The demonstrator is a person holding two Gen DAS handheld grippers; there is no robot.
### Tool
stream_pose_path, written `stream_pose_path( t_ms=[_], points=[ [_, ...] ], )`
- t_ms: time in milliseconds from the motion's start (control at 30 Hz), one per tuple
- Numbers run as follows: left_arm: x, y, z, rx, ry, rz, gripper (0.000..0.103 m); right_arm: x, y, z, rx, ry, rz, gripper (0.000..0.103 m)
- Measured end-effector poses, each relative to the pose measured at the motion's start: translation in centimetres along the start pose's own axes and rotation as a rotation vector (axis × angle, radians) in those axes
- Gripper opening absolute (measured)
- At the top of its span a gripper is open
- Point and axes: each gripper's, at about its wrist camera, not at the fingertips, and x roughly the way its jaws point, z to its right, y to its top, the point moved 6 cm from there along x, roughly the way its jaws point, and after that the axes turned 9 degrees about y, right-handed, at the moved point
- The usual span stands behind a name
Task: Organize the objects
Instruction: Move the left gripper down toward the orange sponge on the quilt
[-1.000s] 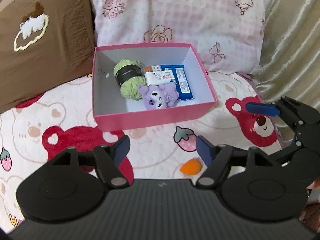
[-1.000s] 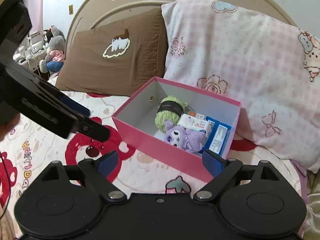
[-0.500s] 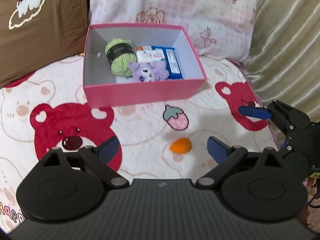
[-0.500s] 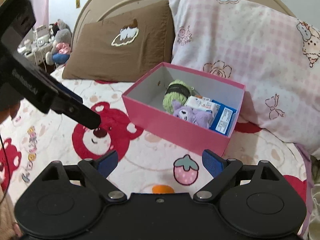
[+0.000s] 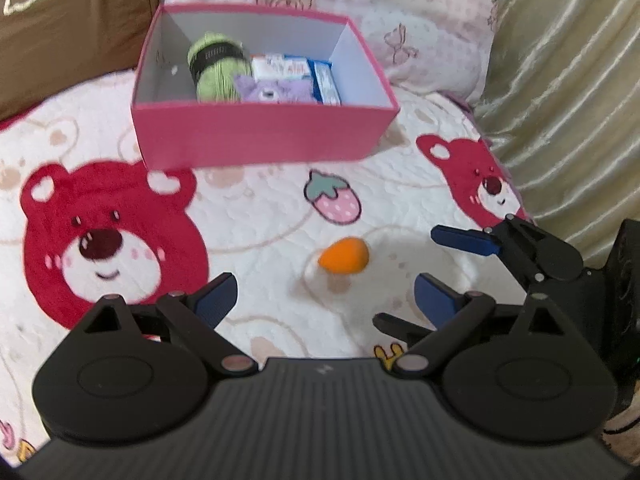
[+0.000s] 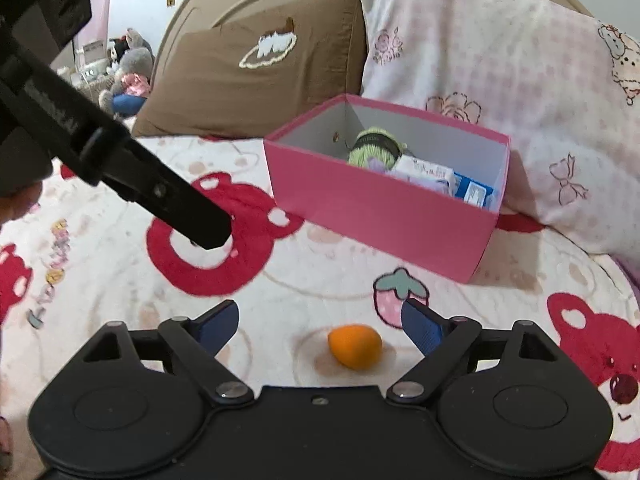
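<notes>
Two hand-held black grippers with blue finger pads hang over a quilted white bedspread (image 5: pixel 260 216) printed with red bears and pink strawberries. Nearest the lens in the left wrist view, the left gripper (image 5: pixel 324 300) has its fingers spread wide with nothing between the pads; they had just been opening. Just beyond them a small orange egg-shaped sponge (image 5: pixel 343 255) lies on the bedspread, touched by neither tool. The right gripper (image 5: pixel 444 276) enters that view from the right edge, one blue pad just right of the sponge.

In the right wrist view, the right gripper (image 6: pixel 320 322) also stands with fingers well apart, having just been closing slightly, and the orange sponge (image 6: pixel 354 345) sits on the cloth between and just past its tips, not gripped. One black finger of the left gripper (image 6: pixel 188 216) crosses that picture from the upper left.

Farther back stands an open pink cardboard box (image 5: pixel 264 136) with a grey-white inside. It holds a ball of green yarn (image 5: pixel 216 66) with a dark band, a purple plush toy (image 5: pixel 274 90), a white packet (image 5: pixel 280 68) and what looks like a blue-and-white packet (image 5: pixel 326 84), though blur softens the print.

Behind the box lean a brown pillow (image 6: pixel 256 60) with a white cloud patch and a pink checked pillow (image 6: pixel 500 48). A pale gold curtain (image 5: pixel 568 80) hangs at the right.
</notes>
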Motion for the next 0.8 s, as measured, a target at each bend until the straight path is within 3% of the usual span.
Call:
stream_pose_path(
  t_ms=[333, 467, 600, 733, 800],
  points=[
    [3.2, -2.2, 0.3, -0.011, 0.007, 0.011, 0.095, 1.3, -1.6, -0.8, -0.038, -0.034, -0.036, 0.09],
    [4.7, -2.5, 0.1, -0.061, 0.002, 0.021, 0.095, 2.4, -2.2, -0.3, -0.036, -0.052, -0.048, 0.089],
    [7.3, -3.2, -0.1, -0.122, -0.008, -0.026, 0.092, 3.5, -2.6, 0.0, -0.064, -0.097, -0.041, 0.089],
    [9.2, -3.8, -0.3, -0.155, 0.002, -0.023, 0.092, 4.7, -3.4, 0.4, -0.063, -0.075, -0.046, 0.089],
    [10.0, -3.9, -0.4, -0.163, 0.018, -0.017, 0.085, 5.7, -4.1, 0.9, -0.065, -0.089, -0.051, 0.089]
  ],
)
